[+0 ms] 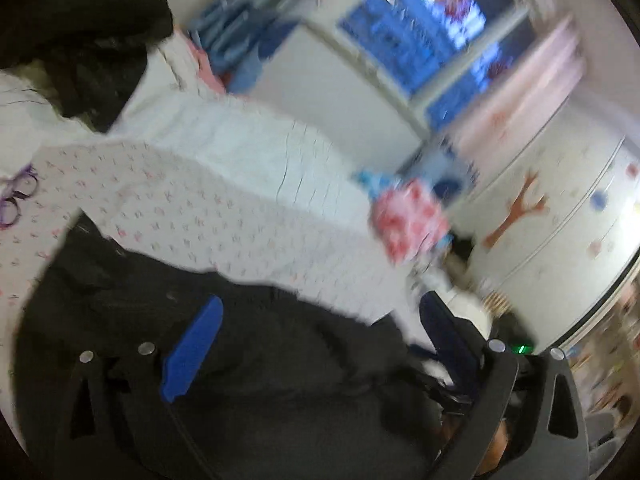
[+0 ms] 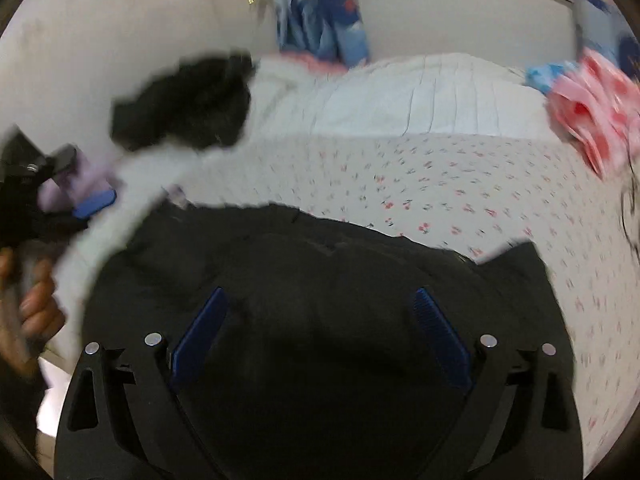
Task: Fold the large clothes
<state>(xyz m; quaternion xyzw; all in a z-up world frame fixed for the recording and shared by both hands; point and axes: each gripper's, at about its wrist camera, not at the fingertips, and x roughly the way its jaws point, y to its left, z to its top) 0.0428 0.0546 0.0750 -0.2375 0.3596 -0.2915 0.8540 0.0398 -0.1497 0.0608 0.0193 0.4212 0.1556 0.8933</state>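
Observation:
A large black garment [image 1: 248, 360] lies spread on the flower-print bed sheet [image 1: 168, 200]. In the left wrist view my left gripper [image 1: 320, 332] hovers over it, jaws wide apart, with nothing pinched between the blue pads. The right wrist view shows the same black garment [image 2: 320, 272] under my right gripper [image 2: 320, 332], which also stands open and grips nothing. At the left edge of that view a hand [image 2: 36, 304] holds the left gripper [image 2: 92, 200]. Both pictures are blurred.
A second heap of dark clothes [image 2: 188, 104] sits at the head of the bed beside a white quilt [image 2: 400, 96]. A pink and red cloth [image 2: 592, 120] lies at the bed's right side. Purple glasses [image 1: 16, 196] rest on the sheet. Blue curtains [image 2: 320, 20] hang behind.

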